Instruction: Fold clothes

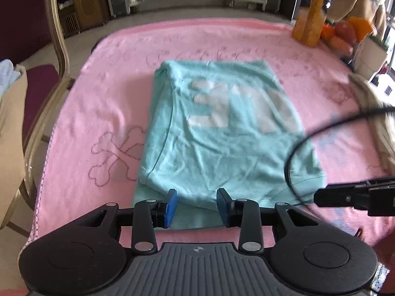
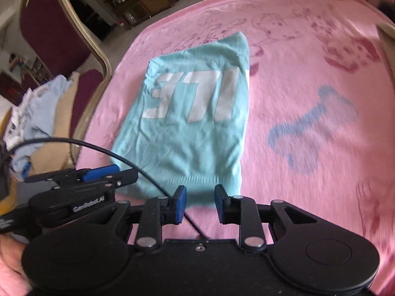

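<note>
Item: teal shirt (image 1: 217, 133), folded into a long rectangle with sleeves tucked under, white block lettering (image 1: 237, 103) facing up; ribbed hem at the near edge. It lies flat, roughly central, on a surface covered by a pink blanket (image 1: 98, 113) printed with bone outlines

Left gripper (image 1: 197, 208): black body with blue pads, poised over the near hem of the shirt. Jaws stand partly apart; the cloth shows in the gap below them, but the pads do not press on it

Right gripper (image 2: 199, 203): same build, poised over the near right corner of the hem. Jaws partly apart, nothing clamped; contact with the fabric cannot be told. In the left wrist view its tip enters from the right edge, just beside the shirt's corner

Cable (image 1: 306, 143): black, arcs over the shirt's right side

Chair (image 2: 54, 34): maroon upholstery, gold frame, left of the surface, carrying a heap of clothes (image 2: 42, 113) in pale blue and beige

Far right corner of the surface: yellow plush object (image 1: 311, 19), orange items (image 1: 345, 32) beside it

Background: shelving and cabinets, blurred
</note>
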{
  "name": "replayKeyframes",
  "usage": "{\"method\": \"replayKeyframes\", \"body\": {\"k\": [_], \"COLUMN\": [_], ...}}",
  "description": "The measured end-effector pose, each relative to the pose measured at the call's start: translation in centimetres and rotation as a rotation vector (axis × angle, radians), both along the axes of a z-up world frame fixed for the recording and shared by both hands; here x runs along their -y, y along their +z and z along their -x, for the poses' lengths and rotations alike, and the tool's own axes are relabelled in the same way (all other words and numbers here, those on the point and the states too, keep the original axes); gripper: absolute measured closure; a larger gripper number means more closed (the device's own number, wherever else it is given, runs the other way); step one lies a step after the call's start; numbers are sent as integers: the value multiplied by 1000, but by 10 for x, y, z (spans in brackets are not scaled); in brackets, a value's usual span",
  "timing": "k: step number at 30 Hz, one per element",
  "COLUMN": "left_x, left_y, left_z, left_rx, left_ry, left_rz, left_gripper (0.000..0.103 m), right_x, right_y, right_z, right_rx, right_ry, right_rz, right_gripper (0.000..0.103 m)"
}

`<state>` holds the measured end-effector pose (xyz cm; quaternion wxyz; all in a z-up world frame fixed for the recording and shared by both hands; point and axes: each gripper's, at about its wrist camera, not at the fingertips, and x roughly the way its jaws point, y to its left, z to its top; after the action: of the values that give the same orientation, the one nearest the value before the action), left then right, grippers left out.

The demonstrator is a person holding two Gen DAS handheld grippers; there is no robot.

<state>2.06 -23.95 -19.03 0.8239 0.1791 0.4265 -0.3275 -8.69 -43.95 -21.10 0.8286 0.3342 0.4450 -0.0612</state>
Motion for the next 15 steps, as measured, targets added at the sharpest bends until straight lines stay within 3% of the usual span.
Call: {"method": "replayKeyframes", "body": {"k": [3, 7, 12, 15], "left_x": [-6, -9, -12, -18], "left_y": [16, 25, 17, 13], "left_z": [10, 18, 7, -11], "left_rx": [47, 125, 139, 124], "left_ry": [-1, -3, 51, 133], "left_rz": [47, 52, 21, 27], "left_gripper": [69, 67, 62, 59], "right_x": [-4, -8, 1, 11], "right_y": [17, 41, 49, 42], "right_z": [21, 34, 31, 20], "right_rx": [35, 76, 92, 102], "right_ry": [-30, -48, -82, -91], "right_rz": [-12, 59, 152, 173], "right_gripper": [78, 76, 66, 61]}}
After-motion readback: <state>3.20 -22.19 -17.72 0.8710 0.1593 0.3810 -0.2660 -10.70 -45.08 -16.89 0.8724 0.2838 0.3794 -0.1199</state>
